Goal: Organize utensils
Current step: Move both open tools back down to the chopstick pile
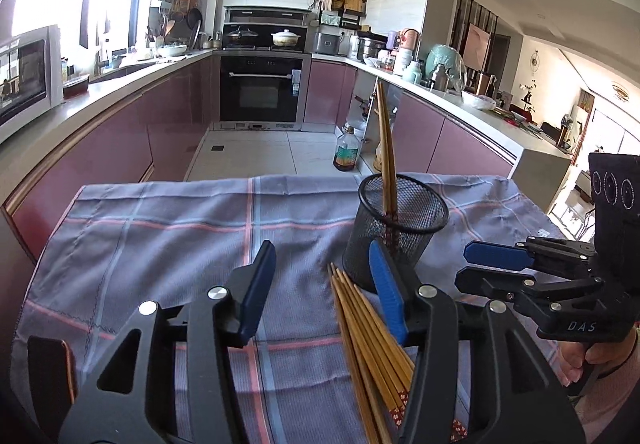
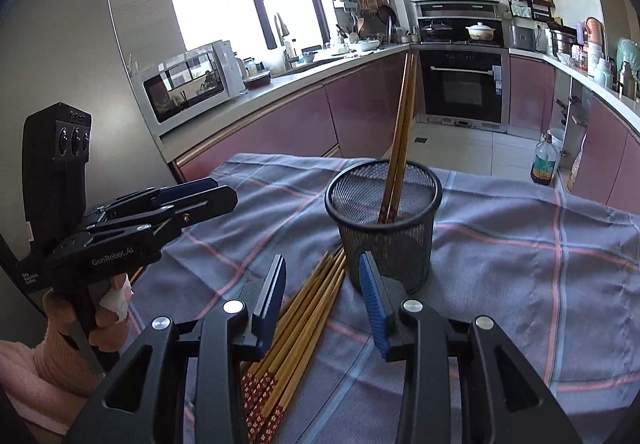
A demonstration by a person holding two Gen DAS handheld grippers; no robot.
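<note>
Closest to me, my left gripper [image 1: 320, 284] and right gripper [image 2: 324, 296] both hang with fingers spread wide and nothing held, just above the bundle of loose chopsticks [image 2: 304, 308] lying on the checked cloth [image 2: 520, 244] covering the table. Just beyond the bundle's tips stands the black mesh cup [image 2: 386, 219], with one pair of chopsticks [image 2: 400, 139] leaning upright inside it.

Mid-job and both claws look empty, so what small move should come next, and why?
Probably lower the open right claw onto the loose chopsticks lying on the cloth and pinch a pair. Only two stand in the mesh cup; the rest lie beside its base. The left claw is open too.
</note>
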